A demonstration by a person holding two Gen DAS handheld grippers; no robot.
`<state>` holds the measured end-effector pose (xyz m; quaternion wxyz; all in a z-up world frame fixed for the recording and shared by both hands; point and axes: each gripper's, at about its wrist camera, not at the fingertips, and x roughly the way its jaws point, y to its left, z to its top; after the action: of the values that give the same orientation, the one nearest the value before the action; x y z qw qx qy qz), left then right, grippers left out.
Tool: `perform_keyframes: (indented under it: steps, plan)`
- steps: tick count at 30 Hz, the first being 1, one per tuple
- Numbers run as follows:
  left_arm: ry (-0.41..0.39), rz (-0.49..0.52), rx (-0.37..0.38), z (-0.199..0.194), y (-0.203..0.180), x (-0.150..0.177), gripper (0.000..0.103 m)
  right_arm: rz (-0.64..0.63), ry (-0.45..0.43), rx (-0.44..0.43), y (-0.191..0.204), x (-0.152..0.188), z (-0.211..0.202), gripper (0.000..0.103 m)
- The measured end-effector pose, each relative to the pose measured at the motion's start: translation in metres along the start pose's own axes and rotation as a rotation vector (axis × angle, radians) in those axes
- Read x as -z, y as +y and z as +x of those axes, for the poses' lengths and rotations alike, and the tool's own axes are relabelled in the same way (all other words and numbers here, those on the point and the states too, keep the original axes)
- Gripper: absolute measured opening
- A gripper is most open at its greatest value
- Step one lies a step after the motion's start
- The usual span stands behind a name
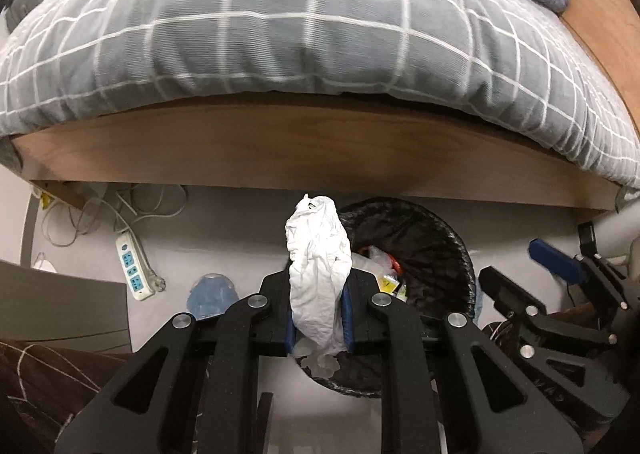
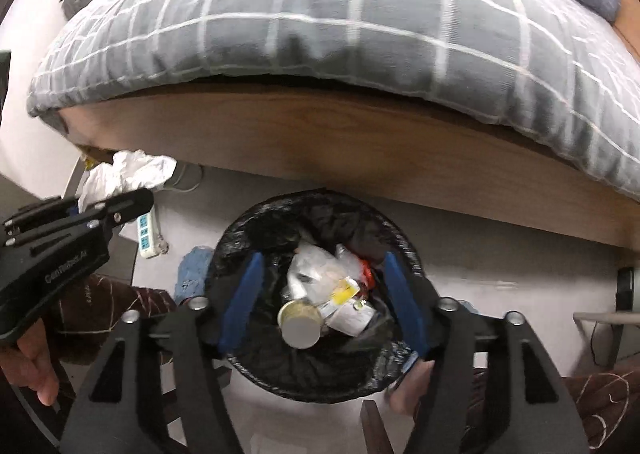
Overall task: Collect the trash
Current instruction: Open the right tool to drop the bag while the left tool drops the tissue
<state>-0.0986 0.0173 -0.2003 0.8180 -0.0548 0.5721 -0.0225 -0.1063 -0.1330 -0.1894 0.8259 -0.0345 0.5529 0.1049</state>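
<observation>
A crumpled white tissue (image 1: pixel 316 246) stands up between the blue pads of my left gripper (image 1: pixel 320 282), which is shut on it, just left of the bin. The round bin with a black liner (image 2: pixel 240 230) sits on the floor by the bed. My right gripper (image 2: pixel 323 260) hangs over its mouth, open, with nothing pinched between its fingers. Below it in the bin lie a tin can (image 2: pixel 301 324), plastic wrappers and paper scraps. The right wrist view shows the left gripper (image 2: pixel 120 210) and its tissue (image 2: pixel 128 174) at the left. The right gripper (image 1: pixel 528 274) shows at the right of the left wrist view.
A wooden bed frame (image 1: pixel 320 150) with a grey checked duvet (image 1: pixel 280 22) rises just behind the bin. A white power strip (image 1: pixel 134 266) with cables and a blue cloth item (image 1: pixel 212 294) lie on the floor to the left. A hand (image 2: pixel 36 366) holds the left gripper.
</observation>
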Motion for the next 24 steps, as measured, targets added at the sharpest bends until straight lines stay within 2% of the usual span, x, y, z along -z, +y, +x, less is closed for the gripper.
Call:
perform_keyframes:
  steps: [3,9,16,22,24]
  plan:
    - [0.009,0.022,0.009,0.002,-0.012,-0.002,0.016,0.021,-0.020,0.037,-0.014,0.001,-0.005,0.080]
    - [0.011,0.060,0.036,0.006,-0.043,-0.006,0.016,0.048,-0.027,0.112,-0.049,0.006,-0.010,0.089]
    - [0.034,0.110,0.078,0.015,-0.081,-0.004,0.016,0.131,-0.061,0.140,-0.092,0.020,-0.023,0.092]
    - [0.037,0.143,0.069,0.018,-0.102,-0.001,0.017,0.184,-0.065,0.148,-0.113,0.020,-0.030,0.092]
    - [0.037,0.143,0.059,0.020,-0.105,0.000,0.027,0.191,-0.066,0.147,-0.116,0.020,-0.031,0.092]
